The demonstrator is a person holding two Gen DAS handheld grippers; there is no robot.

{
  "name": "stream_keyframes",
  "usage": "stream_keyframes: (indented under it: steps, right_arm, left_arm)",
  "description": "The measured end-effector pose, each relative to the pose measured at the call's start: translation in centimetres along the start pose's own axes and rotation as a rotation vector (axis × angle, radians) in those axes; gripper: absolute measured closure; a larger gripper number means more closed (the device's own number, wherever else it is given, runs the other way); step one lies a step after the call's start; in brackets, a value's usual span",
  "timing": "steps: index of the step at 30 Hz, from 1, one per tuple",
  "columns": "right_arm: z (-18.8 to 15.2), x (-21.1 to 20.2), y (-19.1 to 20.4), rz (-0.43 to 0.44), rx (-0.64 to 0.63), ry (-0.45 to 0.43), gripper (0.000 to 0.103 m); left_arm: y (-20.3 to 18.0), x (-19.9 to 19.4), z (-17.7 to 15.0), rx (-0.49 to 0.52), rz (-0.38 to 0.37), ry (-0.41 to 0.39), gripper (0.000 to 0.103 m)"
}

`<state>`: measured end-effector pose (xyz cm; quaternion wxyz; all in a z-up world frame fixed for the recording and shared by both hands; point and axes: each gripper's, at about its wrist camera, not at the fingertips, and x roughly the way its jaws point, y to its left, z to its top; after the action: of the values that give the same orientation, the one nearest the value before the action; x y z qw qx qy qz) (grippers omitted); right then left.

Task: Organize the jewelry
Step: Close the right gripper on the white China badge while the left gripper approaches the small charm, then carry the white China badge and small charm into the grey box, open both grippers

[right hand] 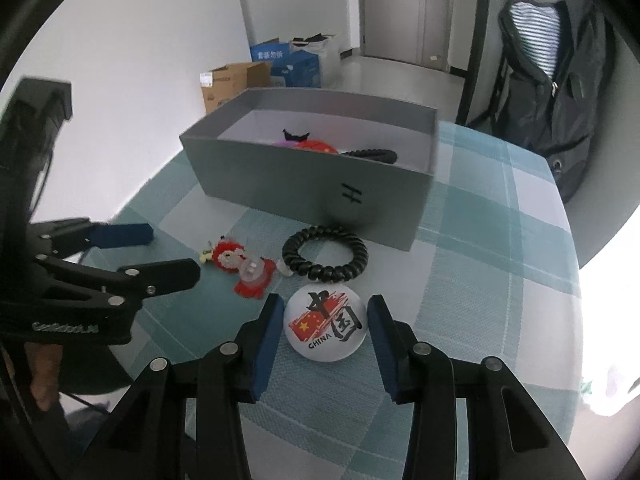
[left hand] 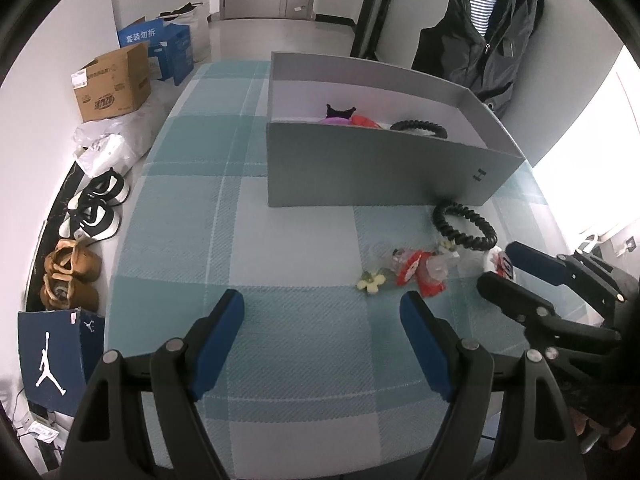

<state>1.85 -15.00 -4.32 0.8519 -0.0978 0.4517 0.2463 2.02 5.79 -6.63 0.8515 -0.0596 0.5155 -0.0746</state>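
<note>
The right gripper [right hand: 325,330] fingers are closing on the white round badge [right hand: 326,326] on the tabletop [right hand: 480,280], while the left gripper [left hand: 322,312] fingers are standing wide, holding nothing.

white round badge [right hand: 325,326]: red flag print, "CHINA", flat on checked cloth | black spiral hair tie [right hand: 325,255]: flat, just beyond it | red plush charm [right hand: 240,266]: left | grey box [right hand: 320,184]: open, upright, holds similar pieces

A teal-and-white plaid cloth [right hand: 480,280] covers the counter. The box [right hand: 304,184] is grey. The round badge [right hand: 326,326] is white with a red flag and black lettering. The coiled hair tie [right hand: 324,254] is black. Blue-padded fingers [right hand: 268,344] flank the badge.
</note>
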Motion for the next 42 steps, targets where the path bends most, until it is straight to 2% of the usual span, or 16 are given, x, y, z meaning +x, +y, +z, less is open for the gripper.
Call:
stream_keyframes:
  steps: [4,7,13,15,18,23,30,38,42]
  right_arm:
    - [0.1,-0.6,-1.0,0.016,0.032,-0.015,0.061]
    - [0.3,-1.1,-1.6,0.020,0.047,-0.029,0.061]
    - [0.9,-1.9,-2.4,0.045,0.083,-0.060,0.061]
    - [0.9,-2.2,-2.6,0.050,0.092,-0.069,0.061]
    - [1.0,-2.5,-3.1,0.055,0.108,-0.078,0.061]
    - [1.0,-2.7,-3.8,0.063,0.135,-0.085,0.061]
    - [1.2,-3.4,-4.6,0.085,0.180,-0.106,0.061]
    - [2.1,-3.8,-5.6,0.134,0.251,-0.128,0.061]
    - [3.2,-3.9,-5.8,0.174,0.275,-0.139,0.061]
  left_arm:
    - [-0.6,0.3,0.2,0.036,0.005,0.000,0.027]
    - [-1.5,0.6,0.1,0.085,0.037,-0.001,0.034]
    - [-2.2,0.6,0.0,0.141,0.080,-0.013,0.061]
    - [-2.2,0.6,0.1,0.147,0.073,-0.015,0.077]
    - [-2.8,0.6,0.1,0.190,0.060,-0.018,0.092]
    - [-3.7,0.7,-0.1,0.255,0.066,-0.027,0.095]
    - [-2.0,-0.3,0.3,0.146,-0.035,-0.004,0.096]
    - [-2.0,-3.1,0.8,0.119,-0.049,-0.079,0.096]
    - [-2.3,-3.7,2.1,0.089,-0.092,-0.115,0.096]
